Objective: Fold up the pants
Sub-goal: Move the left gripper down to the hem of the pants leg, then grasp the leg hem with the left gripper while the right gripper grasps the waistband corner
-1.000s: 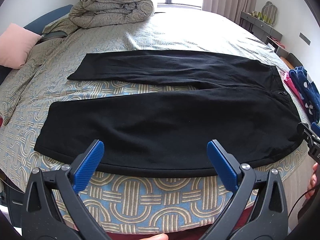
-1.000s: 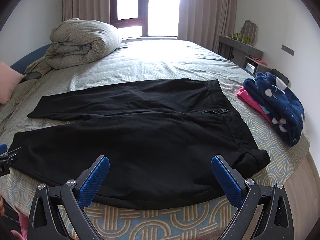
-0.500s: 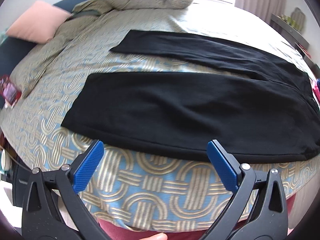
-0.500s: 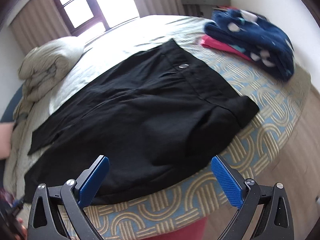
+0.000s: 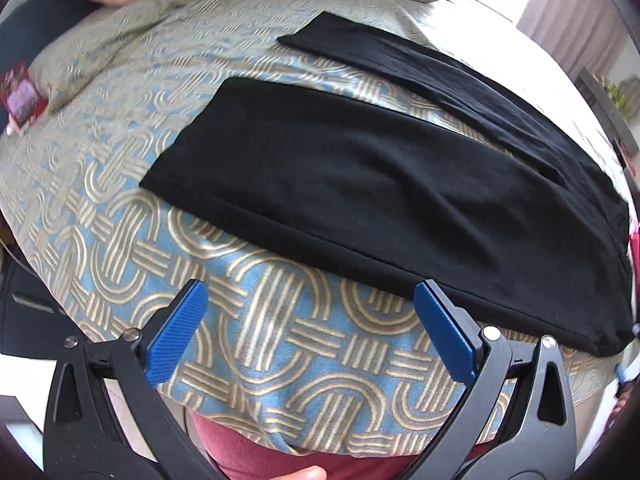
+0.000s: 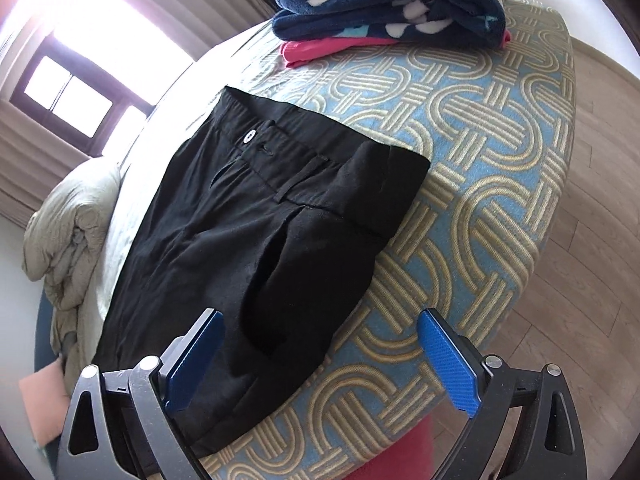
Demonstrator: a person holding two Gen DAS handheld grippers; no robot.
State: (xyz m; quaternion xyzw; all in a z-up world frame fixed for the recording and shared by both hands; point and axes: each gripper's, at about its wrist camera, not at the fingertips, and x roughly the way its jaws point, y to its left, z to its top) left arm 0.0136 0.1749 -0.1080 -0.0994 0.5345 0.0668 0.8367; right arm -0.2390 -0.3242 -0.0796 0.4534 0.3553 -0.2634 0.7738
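Both tongs apart, black pants spread flat and unfolded on the bed.

Our left blue-padded two-finger gripper [image 5: 306, 334] hangs with its fingers wide apart, holding nothing, over the blue-and-gold patterned bedspread [image 5: 280, 344] just short of the near leg's side seam. Our right blue-padded gripper [image 6: 320, 360] is equally spread and empty, its left pad above the hip edge of the black fabric pants [image 6: 256, 216], which lie with legs apart and the waistband toward the folded navy spotted fleece [image 6: 392, 0]. We judge the risk to be pinching bedspread along with the thin seam, or catching one layer only, so the leg drags and wrinkles instead of folding cleanly.
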